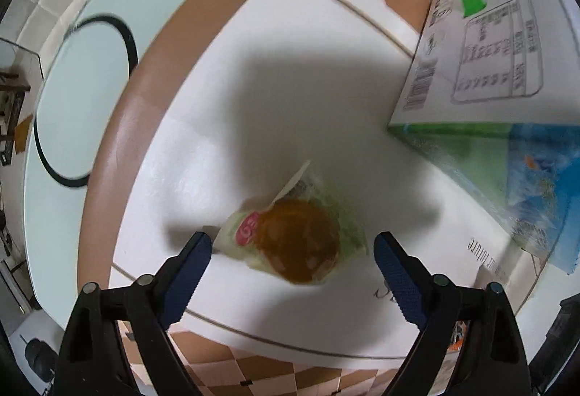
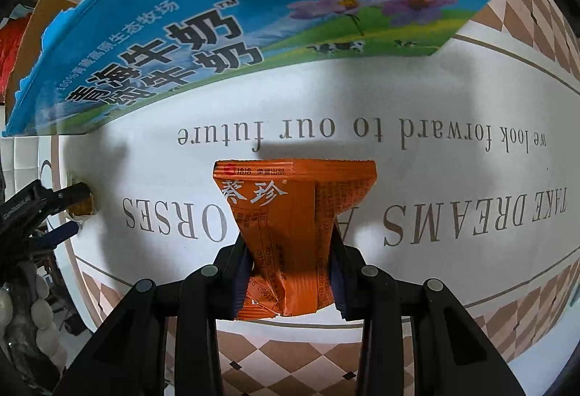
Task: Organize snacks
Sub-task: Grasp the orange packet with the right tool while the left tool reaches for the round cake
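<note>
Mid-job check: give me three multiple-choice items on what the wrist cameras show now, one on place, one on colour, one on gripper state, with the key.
1. Where does the wrapped bun lie?
A. Inside the milk carton
B. On the tablecloth, between the left gripper fingers
C. On the floor

2. What colour is the snack packet in the right gripper?
A. Orange
B. Purple
C. Black

3. How do the left gripper's fingers stand?
A. Clamped on the carton
B. Fully shut on nothing
C. Open, either side of the bun

Key: 1 B, the bun rests on the white cloth between the blue pads, with the milk carton beside it. 2 A, the wrapper is plainly orange. 3 C, gaps show between both pads and the bun.
</note>
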Action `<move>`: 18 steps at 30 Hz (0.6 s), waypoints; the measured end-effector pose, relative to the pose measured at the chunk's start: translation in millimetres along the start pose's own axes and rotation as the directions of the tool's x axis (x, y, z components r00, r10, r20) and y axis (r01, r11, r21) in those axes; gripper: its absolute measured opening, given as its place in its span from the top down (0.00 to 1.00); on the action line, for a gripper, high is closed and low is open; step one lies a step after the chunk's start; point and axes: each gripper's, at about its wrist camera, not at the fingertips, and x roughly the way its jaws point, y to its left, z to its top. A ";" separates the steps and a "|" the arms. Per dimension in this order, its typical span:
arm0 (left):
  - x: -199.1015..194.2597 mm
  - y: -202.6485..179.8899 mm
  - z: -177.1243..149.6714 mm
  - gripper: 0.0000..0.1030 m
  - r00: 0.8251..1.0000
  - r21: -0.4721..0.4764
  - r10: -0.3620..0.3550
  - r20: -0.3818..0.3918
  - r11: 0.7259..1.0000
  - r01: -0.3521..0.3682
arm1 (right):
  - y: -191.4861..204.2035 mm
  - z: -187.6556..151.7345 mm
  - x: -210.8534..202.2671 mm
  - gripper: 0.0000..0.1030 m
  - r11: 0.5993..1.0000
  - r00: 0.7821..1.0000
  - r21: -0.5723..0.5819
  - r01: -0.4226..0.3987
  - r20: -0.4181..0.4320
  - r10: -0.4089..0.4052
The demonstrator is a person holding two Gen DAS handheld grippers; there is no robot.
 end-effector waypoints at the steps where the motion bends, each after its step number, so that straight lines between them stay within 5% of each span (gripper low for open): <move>1: -1.1 -3.1 -0.1 0.23 1.000 0.008 0.005 0.011 1.000 -0.005 | 3.1 -0.8 1.1 0.62 1.000 1.000 0.000 0.001 0.000 -0.001; 2: -3.0 -4.3 -0.8 0.31 1.000 0.019 0.012 0.021 1.000 -0.013 | 4.1 -0.7 1.0 0.62 1.000 1.000 -0.001 0.002 0.000 -0.002; 8: -5.8 -18.5 -23.6 0.40 0.999 0.115 0.039 0.032 0.992 -0.043 | 11.3 -6.2 1.8 0.62 1.000 1.000 -0.015 0.006 -0.011 -0.006; 18: 10.7 -50.5 -91.3 0.40 0.995 0.295 0.095 0.013 0.951 -0.095 | 15.8 -37.9 14.4 0.62 0.995 0.997 -0.088 0.036 -0.069 -0.042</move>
